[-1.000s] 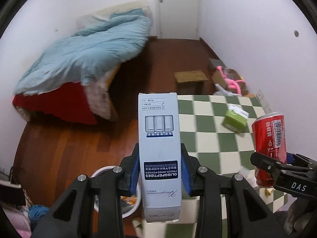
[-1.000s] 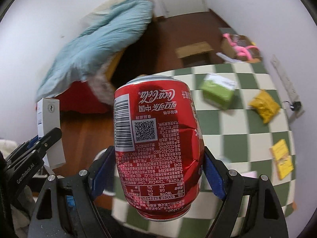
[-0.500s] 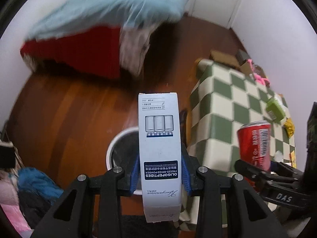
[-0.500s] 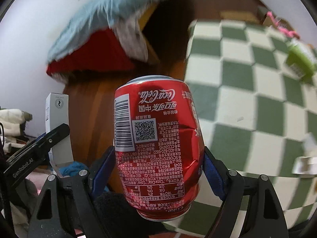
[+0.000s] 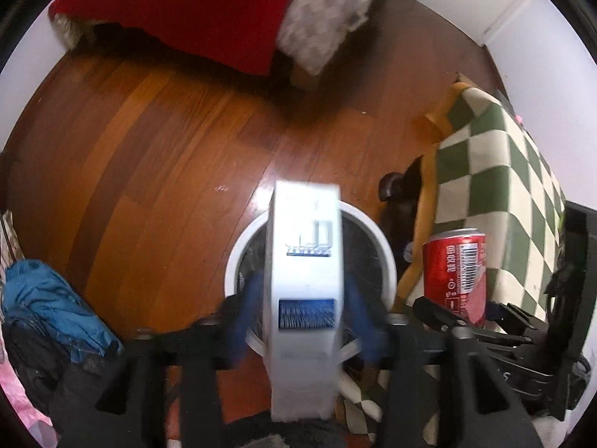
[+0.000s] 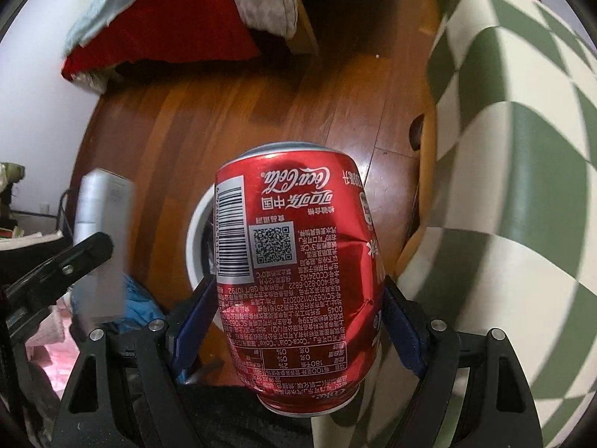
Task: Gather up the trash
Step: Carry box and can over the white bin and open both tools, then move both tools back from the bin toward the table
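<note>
Wooden flooring fills both views, with a red bed cover at the far side, a green-and-cream checked cloth draped to the right and blue clothing heaped to the left. Directly below stands 1 round white bin, its inside dark and unreadable. The left gripper has just been opening: the blurred white box sits between its blue pads, clear of them, over the bin. The right gripper clamps a dented red cola can beside it.
</note>
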Tool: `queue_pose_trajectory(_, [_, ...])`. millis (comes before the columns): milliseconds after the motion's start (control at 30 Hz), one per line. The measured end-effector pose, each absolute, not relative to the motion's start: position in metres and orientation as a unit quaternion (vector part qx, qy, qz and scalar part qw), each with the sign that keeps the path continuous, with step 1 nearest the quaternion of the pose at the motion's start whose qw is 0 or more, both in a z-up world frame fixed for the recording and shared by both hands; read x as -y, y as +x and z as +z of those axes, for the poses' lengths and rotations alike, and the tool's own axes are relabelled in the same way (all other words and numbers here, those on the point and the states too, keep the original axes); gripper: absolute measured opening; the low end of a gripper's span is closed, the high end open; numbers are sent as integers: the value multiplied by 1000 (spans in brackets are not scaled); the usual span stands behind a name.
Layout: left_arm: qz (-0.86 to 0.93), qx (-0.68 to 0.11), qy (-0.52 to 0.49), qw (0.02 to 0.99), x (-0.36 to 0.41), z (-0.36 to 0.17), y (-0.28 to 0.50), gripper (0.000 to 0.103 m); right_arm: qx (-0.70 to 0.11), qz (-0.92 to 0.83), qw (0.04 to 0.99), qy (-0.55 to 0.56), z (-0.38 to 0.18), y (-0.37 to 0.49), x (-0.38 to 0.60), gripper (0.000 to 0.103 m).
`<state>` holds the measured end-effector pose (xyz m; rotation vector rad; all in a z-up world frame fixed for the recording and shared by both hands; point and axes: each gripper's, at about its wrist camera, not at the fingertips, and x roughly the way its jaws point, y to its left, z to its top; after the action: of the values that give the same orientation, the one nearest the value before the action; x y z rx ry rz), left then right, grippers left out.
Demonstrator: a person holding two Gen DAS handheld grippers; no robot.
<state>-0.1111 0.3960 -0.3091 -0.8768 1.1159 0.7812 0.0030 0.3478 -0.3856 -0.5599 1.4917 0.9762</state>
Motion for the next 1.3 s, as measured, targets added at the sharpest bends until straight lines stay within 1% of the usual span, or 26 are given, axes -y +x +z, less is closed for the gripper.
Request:
queue_pose_trajectory(33, [350, -497, -396, 688, -398, -312, -114, 84, -646, 422, 588, -242, -392, 2, -353, 85])
queue_pose_trajectory(67, [351, -494, -401, 687, -400, -313, -118, 92, -647, 421, 586, -246, -397, 1, -356, 85])
queue_pose_trajectory(167, [364, -499, -402, 676, -402, -319, -128, 92, -652, 421, 579, -252, -408, 2, -360, 86])
queue_pose_trajectory(200, [368, -499, -403, 674, -403, -319, -131, 92, -654, 417, 578, -255, -409, 2, -361, 89])
queue_pose_trajectory(233, [372, -499, -402, 672, -404, -319, -133, 92, -656, 416, 575, -256, -412, 4, -361, 95])
queue_pose_trajectory(333, [393, -498, -388, 669, -402, -315, -143, 92, -651, 417, 577, -264, -410, 7, -364, 102])
queue_pose_trajectory(500, [441, -497, -348, 661, -391, -301, -159, 92, -639, 411, 587, -280, -394, -6, -362, 102])
queue_pose_trajectory(767, [460, -491, -331, 662, -364, -275, -170, 92, -609, 409, 606, -308, -351, -17, -327, 102])
queue_pose_trajectory(1300, [459, -448, -282, 714, -294, -185, -167, 92, -552, 456, 649, -257, -229, -25, -254, 102])
